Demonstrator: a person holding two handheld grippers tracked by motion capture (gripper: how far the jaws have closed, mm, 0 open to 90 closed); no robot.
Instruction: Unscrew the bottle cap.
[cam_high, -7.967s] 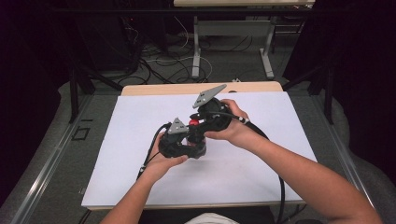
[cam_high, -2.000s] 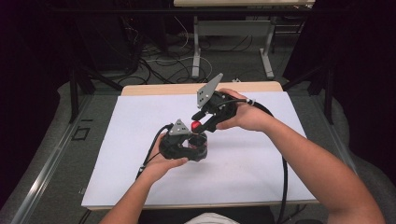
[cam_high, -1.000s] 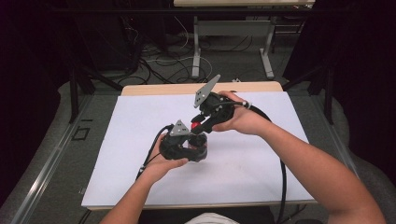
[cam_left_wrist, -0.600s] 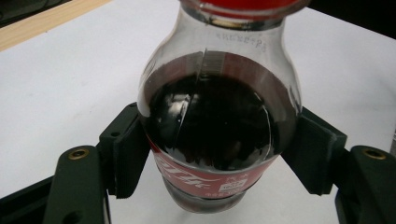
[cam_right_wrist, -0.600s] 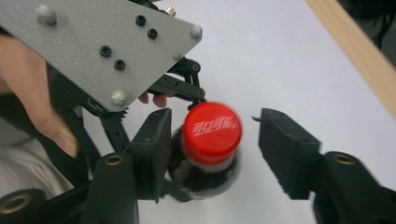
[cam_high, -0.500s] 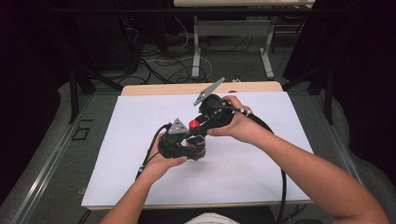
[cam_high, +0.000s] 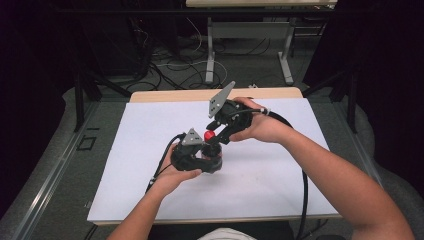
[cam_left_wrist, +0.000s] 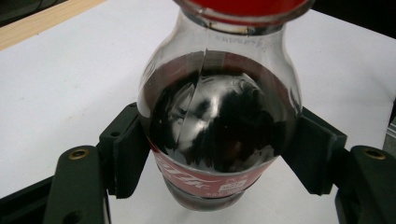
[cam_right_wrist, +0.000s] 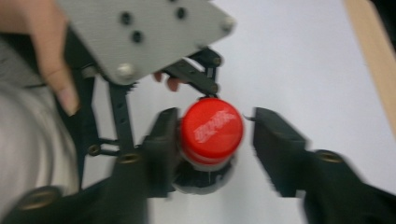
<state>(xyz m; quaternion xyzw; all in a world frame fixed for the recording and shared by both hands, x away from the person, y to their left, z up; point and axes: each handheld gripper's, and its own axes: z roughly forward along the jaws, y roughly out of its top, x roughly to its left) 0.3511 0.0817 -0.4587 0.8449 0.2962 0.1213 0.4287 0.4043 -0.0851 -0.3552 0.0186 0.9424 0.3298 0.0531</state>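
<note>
Left gripper view: left gripper is clamping a round-shouldered clear plastic bottle of dark cola, upright on the white worktop. Right gripper jaws have just been opening around its smooth red cap, one pad touching, the other clear.

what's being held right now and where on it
The left gripper clamps the cola bottle around its body at the label. The right gripper straddles the red cap with open jaws, which have just been opening.
</note>
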